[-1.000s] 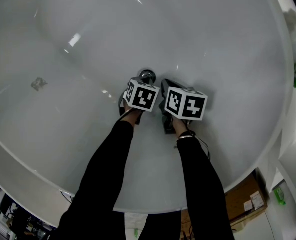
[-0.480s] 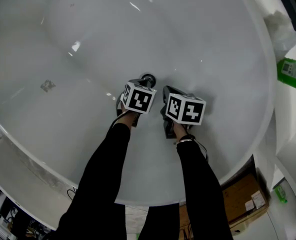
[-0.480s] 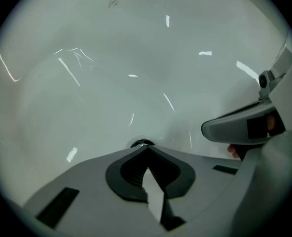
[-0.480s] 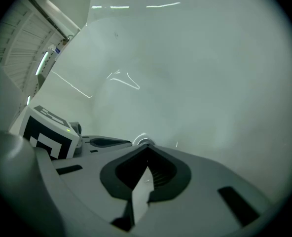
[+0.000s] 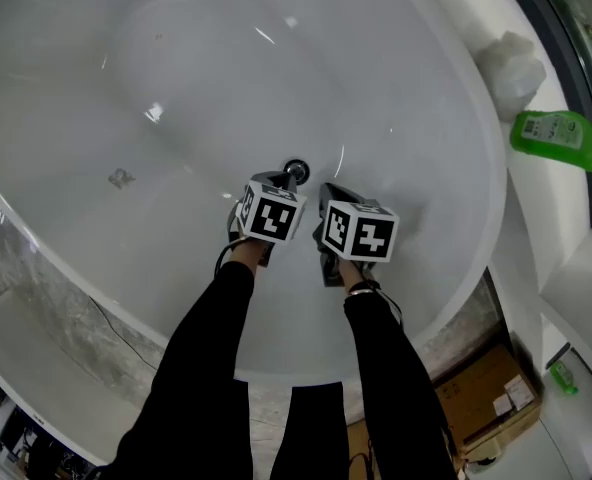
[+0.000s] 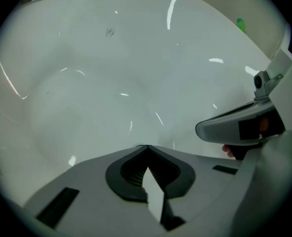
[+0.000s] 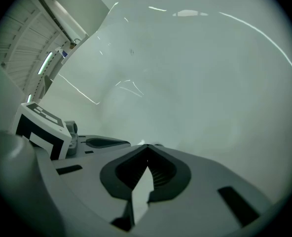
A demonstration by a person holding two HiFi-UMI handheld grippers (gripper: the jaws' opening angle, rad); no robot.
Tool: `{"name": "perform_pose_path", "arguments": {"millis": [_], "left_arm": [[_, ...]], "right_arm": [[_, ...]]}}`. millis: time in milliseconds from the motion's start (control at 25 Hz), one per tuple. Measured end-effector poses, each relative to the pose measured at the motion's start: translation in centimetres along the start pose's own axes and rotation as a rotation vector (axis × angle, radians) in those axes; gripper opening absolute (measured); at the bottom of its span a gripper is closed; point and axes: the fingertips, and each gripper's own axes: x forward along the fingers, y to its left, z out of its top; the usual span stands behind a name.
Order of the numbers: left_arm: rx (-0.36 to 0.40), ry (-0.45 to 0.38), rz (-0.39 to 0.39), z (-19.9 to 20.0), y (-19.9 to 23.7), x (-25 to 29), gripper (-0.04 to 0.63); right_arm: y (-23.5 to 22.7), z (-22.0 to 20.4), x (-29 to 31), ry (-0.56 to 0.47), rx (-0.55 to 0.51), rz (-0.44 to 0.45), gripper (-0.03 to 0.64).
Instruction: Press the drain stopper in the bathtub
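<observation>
The chrome drain stopper (image 5: pixel 296 171) sits in the floor of the white bathtub (image 5: pixel 176 88). In the head view my left gripper (image 5: pixel 279 181) lies just short of the stopper with its tip at the stopper's near edge; I cannot tell if they touch. My right gripper (image 5: pixel 329 196) is beside it, to the stopper's right. In the left gripper view the jaws of the left gripper (image 6: pixel 145 147) meet with nothing between them, and the right gripper view shows the same for the right gripper (image 7: pixel 147 146). Neither gripper view shows the stopper.
A green bottle (image 5: pixel 561 140) lies on the tub's rim at the right, with a white lump (image 5: pixel 511 63) farther along. A cardboard box (image 5: pixel 491 408) stands on the floor outside the tub. A small grey mark (image 5: pixel 121 178) shows on the tub wall at left.
The head view has pulled back and turned, so the tub's rim and green bottle show more. Both grippers stay side by side at the drain, still shut.
</observation>
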Motion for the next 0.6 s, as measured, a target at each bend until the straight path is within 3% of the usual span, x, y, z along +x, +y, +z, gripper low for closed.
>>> {"name": "perform_pose_path", "arguments": {"millis": [600], "left_arm": [[0.034,-0.093,-0.041,2.9,-2.4,-9.2,0.0]], "right_arm": [[4.1,1.3,-7.5,-0.121,-0.032,-0.018,-0.006]]}}
